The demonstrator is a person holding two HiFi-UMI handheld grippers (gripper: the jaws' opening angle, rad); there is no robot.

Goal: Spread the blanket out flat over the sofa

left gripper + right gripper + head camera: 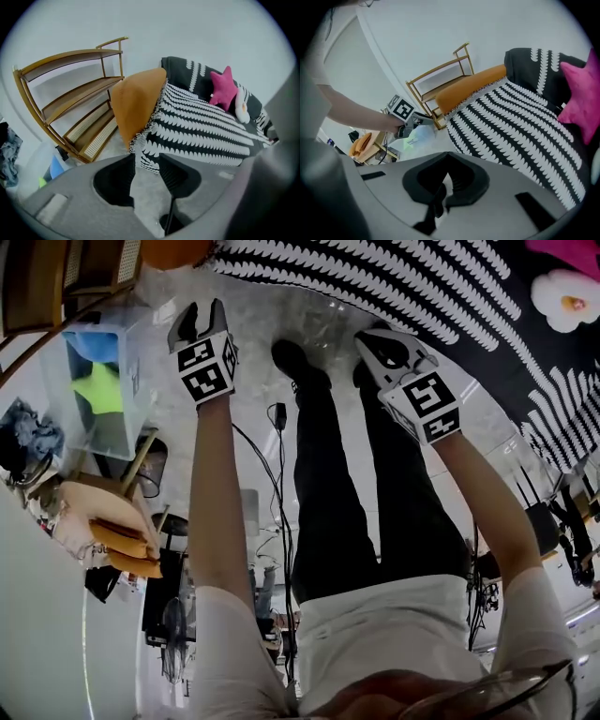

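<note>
Holding both tools low over the pale floor (pixel 253 324), my legs (pixel 323 484) between them. Far left, a curved wooden shelf rack (pixel 70 101) stands against the wall, with a clear bin (pixel 105 381) of blue and green contents near it. Left gripper (pixel 202 345) released; jaws apart, only bare floor in the gap, nothing between them. Just beyond its jaws the sofa (pixel 137 101) shows its orange armrest, uncovered. The blanket (pixel 201 126), black with white scalloped stripes, lies over the seat from the armrest rightward and runs up the backrest; its near edge hangs toward the floor; neither tool touches it. Right gripper (pixel 410 376) clenched; jaw tips together, nothing caught in them; it sits near the blanket's near edge but apart from it. Far right on the blanket, a pink star cushion (pixel 223 86) leans on the backrest; a white plush toy (pixel 242 105) lies just beside it.
</note>
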